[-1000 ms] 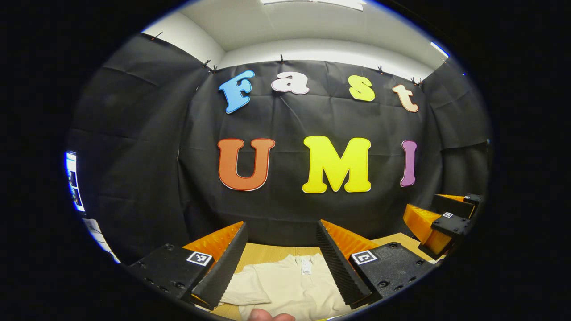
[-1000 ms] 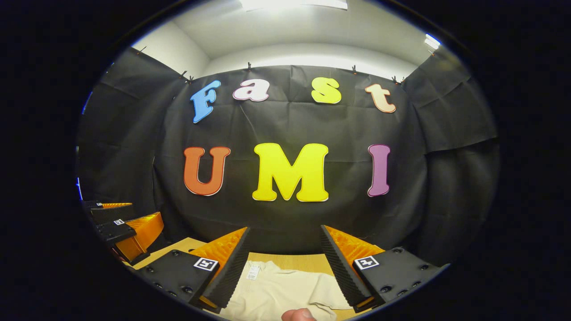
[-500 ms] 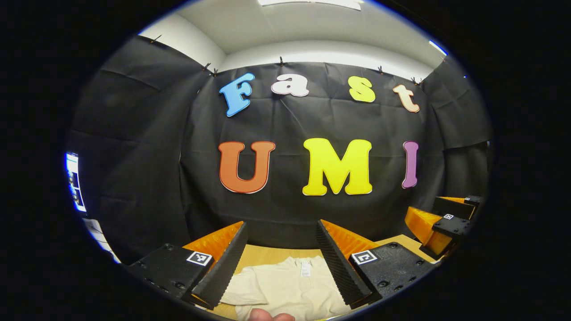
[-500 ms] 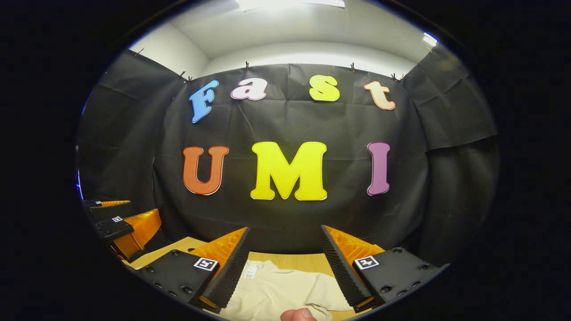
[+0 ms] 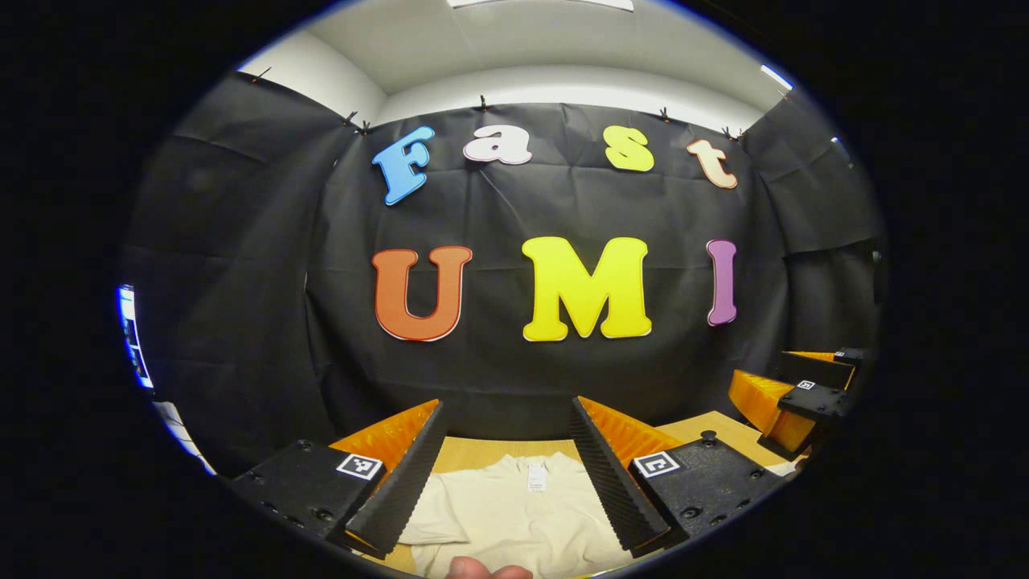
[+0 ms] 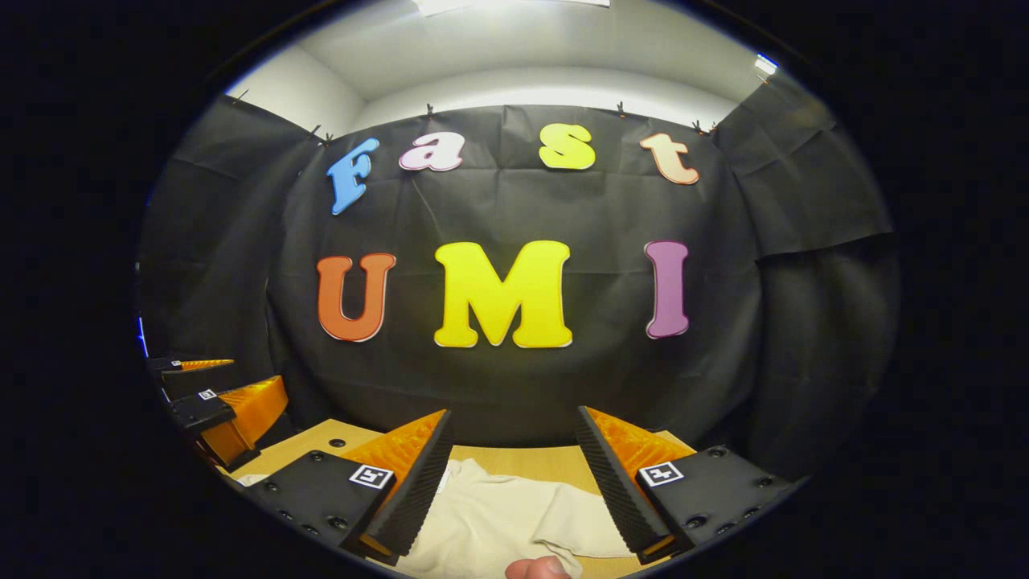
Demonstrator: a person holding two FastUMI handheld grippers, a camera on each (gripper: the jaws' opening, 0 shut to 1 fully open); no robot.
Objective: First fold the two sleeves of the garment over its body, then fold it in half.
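A cream garment (image 5: 514, 515) lies flat on the wooden table (image 5: 474, 454), its neck label toward the far wall and one short sleeve out to the left. My left gripper (image 5: 508, 422) hangs open above it, nothing between its fingers. In the right gripper view the garment (image 6: 498, 519) shows with a sleeve (image 6: 575, 527) reaching right, and my right gripper (image 6: 512, 426) is open above it and holds nothing. The right gripper (image 5: 792, 394) appears at the right edge of the left gripper view, and the left gripper (image 6: 213, 398) at the left edge of the right gripper view.
The black cloth wall (image 5: 514, 362) rises just behind the table's far edge. A fingertip (image 5: 486, 571) shows at the bottom of the left gripper view, another fingertip (image 6: 534, 568) in the right gripper view. Bare table (image 6: 321, 438) lies left of the garment.
Both views have tipped down a little, so more of the garment and table shows between the fingers. Both grippers stay open.
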